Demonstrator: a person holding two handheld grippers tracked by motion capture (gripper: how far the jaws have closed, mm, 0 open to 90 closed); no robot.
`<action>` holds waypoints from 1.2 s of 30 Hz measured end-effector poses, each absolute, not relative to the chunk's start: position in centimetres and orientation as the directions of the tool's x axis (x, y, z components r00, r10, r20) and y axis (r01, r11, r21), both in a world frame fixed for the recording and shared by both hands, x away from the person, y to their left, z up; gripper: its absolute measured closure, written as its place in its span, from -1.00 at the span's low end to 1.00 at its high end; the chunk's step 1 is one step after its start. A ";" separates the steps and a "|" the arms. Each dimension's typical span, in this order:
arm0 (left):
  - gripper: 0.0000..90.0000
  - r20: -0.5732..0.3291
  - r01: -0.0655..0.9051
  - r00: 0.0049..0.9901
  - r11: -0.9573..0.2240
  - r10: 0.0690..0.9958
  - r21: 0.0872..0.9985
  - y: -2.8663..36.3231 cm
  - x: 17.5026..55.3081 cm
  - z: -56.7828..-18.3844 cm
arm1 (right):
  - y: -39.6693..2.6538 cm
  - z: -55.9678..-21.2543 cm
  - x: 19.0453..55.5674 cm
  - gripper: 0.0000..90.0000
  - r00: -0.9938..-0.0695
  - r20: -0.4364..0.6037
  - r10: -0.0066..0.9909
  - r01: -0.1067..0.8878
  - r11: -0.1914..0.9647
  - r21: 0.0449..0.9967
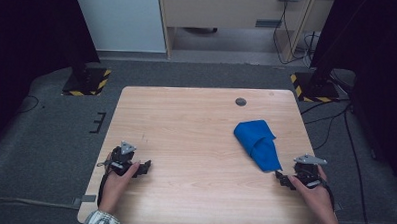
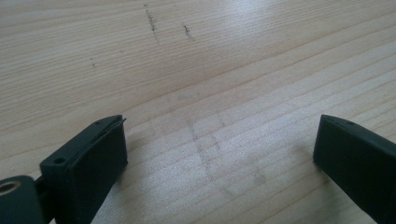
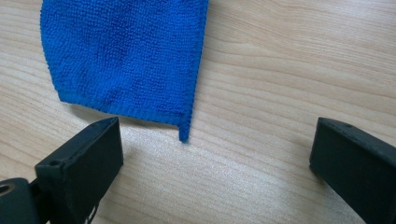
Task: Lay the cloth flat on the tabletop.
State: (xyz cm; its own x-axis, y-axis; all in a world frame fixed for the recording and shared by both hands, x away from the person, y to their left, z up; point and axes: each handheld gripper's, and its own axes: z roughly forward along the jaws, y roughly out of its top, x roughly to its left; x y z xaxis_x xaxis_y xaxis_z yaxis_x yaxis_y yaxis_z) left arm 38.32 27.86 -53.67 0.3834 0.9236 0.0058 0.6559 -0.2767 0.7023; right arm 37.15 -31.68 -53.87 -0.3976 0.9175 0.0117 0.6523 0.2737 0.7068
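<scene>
Both grippers sit low on the worktop (image 1: 196,127), jaws spread wide and holding nothing. At lower right of the high view, my right gripper (image 1: 283,179) points at the near corner of the folded blue cloth (image 1: 259,141), just short of it. At lower left, my left gripper (image 1: 145,167) faces bare wood.

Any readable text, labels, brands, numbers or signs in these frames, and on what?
None can be read.
Cloth: plain blue, no tag or print showing.
Table: bare wood with faint scuff marks, no writing.
Left gripper and right gripper: black with grey plates, no legible marking.
Yellow-black hazard stripes on the stand bases on the floor: a warning pattern, no words.
</scene>
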 end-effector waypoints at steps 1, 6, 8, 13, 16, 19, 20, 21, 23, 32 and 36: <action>-0.96 0.006 0.656 0.383 -0.277 0.924 0.702 27.9 38.3 -53.7 | -31.6 -53.9 37.2 -0.95 -0.395 0.013 0.919 0.654 0.270 0.707; -0.96 0.007 0.656 0.384 -0.278 0.923 0.702 27.8 38.3 -53.7 | -31.5 -53.9 37.4 -0.96 -0.391 0.010 0.920 0.655 0.271 0.706; -0.97 0.006 0.656 0.385 -0.278 0.923 0.702 27.8 38.3 -53.7 | -31.5 -53.9 37.4 -0.96 -0.385 0.013 0.923 0.656 0.264 0.707; -0.97 0.006 0.656 0.385 -0.278 0.923 0.701 27.8 38.3 -53.7 | -31.5 -53.8 37.4 -0.87 -0.382 0.028 0.924 0.653 0.248 0.715; -0.97 0.007 0.656 0.385 -0.279 0.923 0.701 27.8 38.3 -53.7 | -31.5 -53.5 37.5 -0.84 -0.393 0.039 0.919 0.653 0.249 0.715; -0.99 0.006 0.658 0.384 -0.279 0.923 0.699 27.8 38.3 -53.7 | -31.3 -53.1 37.3 -0.81 -0.402 0.014 0.916 0.632 0.266 0.728; -0.99 0.007 0.658 0.384 -0.279 0.923 0.699 27.8 38.3 -53.7 | -31.1 -53.0 37.3 -0.81 -0.398 0.014 0.917 0.632 0.263 0.729; -0.99 0.007 0.658 0.384 -0.279 0.923 0.699 27.8 38.3 -53.7 | -31.1 -52.8 37.3 -0.80 -0.402 0.010 0.916 0.627 0.267 0.732; -0.99 0.007 0.658 0.384 -0.279 0.923 0.699 27.8 38.3 -53.7 | -31.0 -52.7 37.2 -0.80 -0.404 0.009 0.915 0.623 0.268 0.735; -0.99 0.008 0.657 0.388 -0.282 0.922 0.699 27.7 38.3 -53.7 | -30.1 -51.8 37.5 -0.71 -0.406 0.023 0.913 0.621 0.258 0.740; -0.99 0.008 0.657 0.389 -0.283 0.921 0.699 27.7 38.2 -53.7 | -29.7 -51.0 38.2 -0.61 -0.409 0.023 0.912 0.610 0.255 0.750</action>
State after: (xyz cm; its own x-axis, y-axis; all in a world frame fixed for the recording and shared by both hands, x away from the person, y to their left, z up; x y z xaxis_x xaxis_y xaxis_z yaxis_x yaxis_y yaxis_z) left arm 38.23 27.68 -53.68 0.3893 0.9211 0.0077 0.6567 -0.2834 0.6989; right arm 38.24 -29.73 -51.02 -0.4092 0.9121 0.0233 0.6101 0.2546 0.7503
